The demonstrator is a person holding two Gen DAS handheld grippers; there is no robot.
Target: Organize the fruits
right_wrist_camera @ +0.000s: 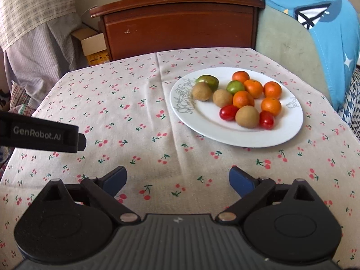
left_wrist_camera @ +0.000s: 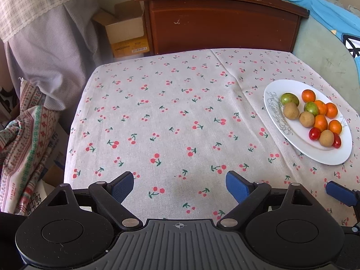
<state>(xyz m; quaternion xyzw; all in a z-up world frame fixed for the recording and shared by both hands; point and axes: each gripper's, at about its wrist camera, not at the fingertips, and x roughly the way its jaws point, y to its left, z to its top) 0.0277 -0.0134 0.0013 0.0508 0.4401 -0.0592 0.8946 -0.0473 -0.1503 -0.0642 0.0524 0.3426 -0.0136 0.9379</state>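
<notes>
Your left gripper (left_wrist_camera: 180,185) and right gripper (right_wrist_camera: 177,181) both hover spread wide, holding nothing, over the cherry-print tablecloth (right_wrist_camera: 135,121); the small mixed fruits (right_wrist_camera: 243,99) all sit heaped on the white oval plate (right_wrist_camera: 202,121), which fits sorting pending or finished

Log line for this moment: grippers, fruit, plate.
left gripper: open, empty, over cloth | right gripper: open, empty | fruit: all mixed on plate | none on cloth
</notes>
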